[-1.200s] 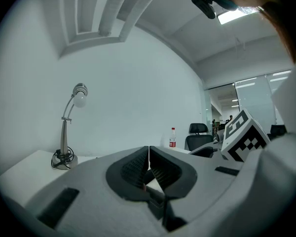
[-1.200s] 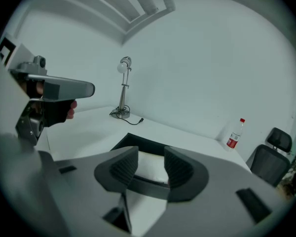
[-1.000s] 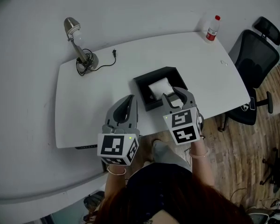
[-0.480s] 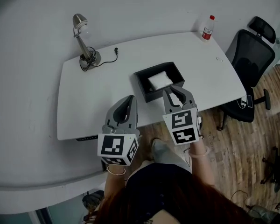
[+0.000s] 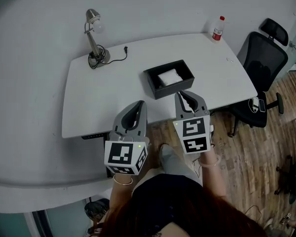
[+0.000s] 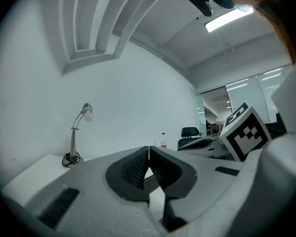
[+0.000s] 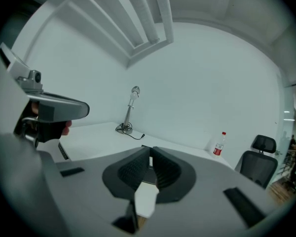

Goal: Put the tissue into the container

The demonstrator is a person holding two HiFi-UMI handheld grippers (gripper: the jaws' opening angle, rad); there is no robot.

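Near the front edge of the surface (image 5: 103, 98), the tissue (image 5: 169, 76) lies inside the black container (image 5: 176, 89), and the task looks done. Off that edge, the left gripper (image 5: 138, 105) hangs with jaws together and empty. The right gripper (image 5: 183, 95) has just been closing, with nothing between its jaws. Loose and light, the tissue could ride up over the rim if a returning gripper snags it.

Your right gripper (image 7: 150, 152) has just been closing, and its jaws are basically together now with nothing pinched between them. Past the tips you've got the white table (image 7: 89, 137), a desk lamp (image 7: 130, 110) at the far side, and a red-capped bottle (image 7: 217, 145) and an office chair (image 7: 259, 158) off right. Your left gripper (image 7: 54, 107) pokes in at the left.
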